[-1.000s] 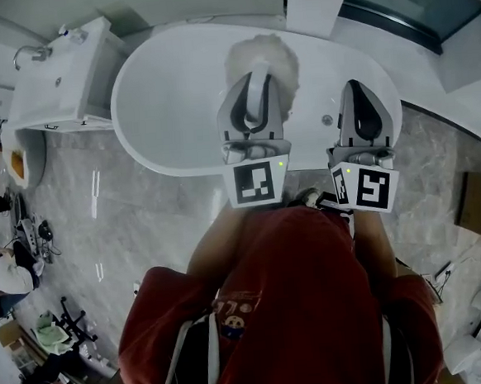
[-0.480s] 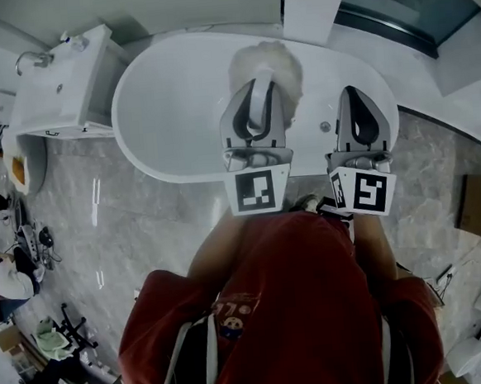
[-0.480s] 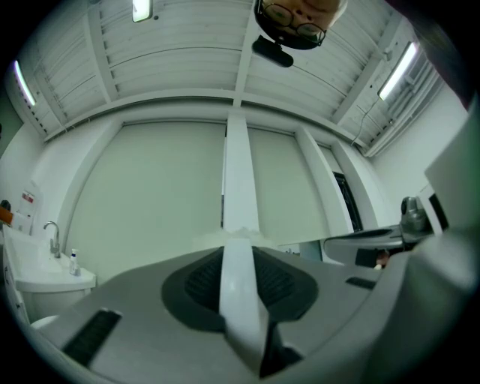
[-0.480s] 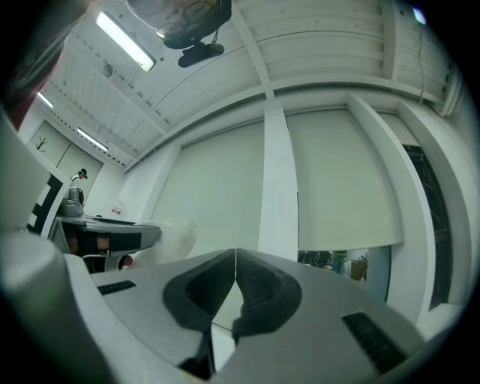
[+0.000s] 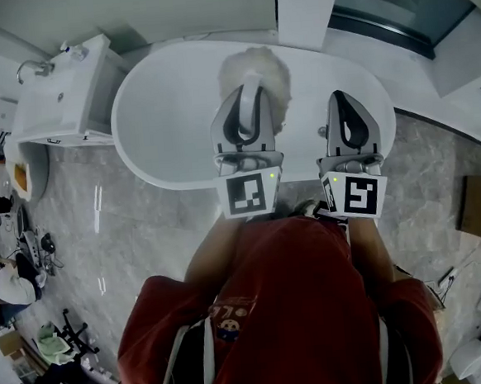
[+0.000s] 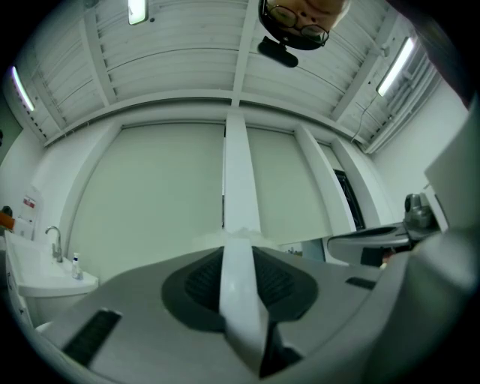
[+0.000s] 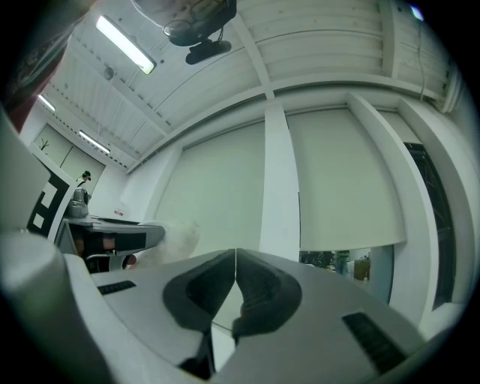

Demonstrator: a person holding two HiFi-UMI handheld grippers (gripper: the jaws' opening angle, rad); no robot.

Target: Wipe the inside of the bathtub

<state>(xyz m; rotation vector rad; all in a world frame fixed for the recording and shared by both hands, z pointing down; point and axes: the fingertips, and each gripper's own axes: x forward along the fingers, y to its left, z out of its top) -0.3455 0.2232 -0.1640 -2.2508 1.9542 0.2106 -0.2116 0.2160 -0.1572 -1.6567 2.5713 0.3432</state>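
Note:
The white oval bathtub lies ahead of me in the head view. My left gripper is over its middle, shut on the flat white handle of a fluffy white duster. The duster's head rests against the tub's far inner side. My right gripper hangs over the tub's right part, jaws closed together with nothing between them. In the right gripper view the duster head shows at the left, beside the left gripper. Both gripper views look up at the wall and ceiling, so the tub surface is hidden there.
A white washbasin with a tap stands left of the tub. A white pillar rises behind the tub's far rim. The tub drain sits by the right gripper. Grey marble floor surrounds the tub; a cardboard box lies at the right.
Both grippers and the duster have shifted slightly to the left over the tub. The left gripper's hold on the handle is unchanged and the right stays shut.

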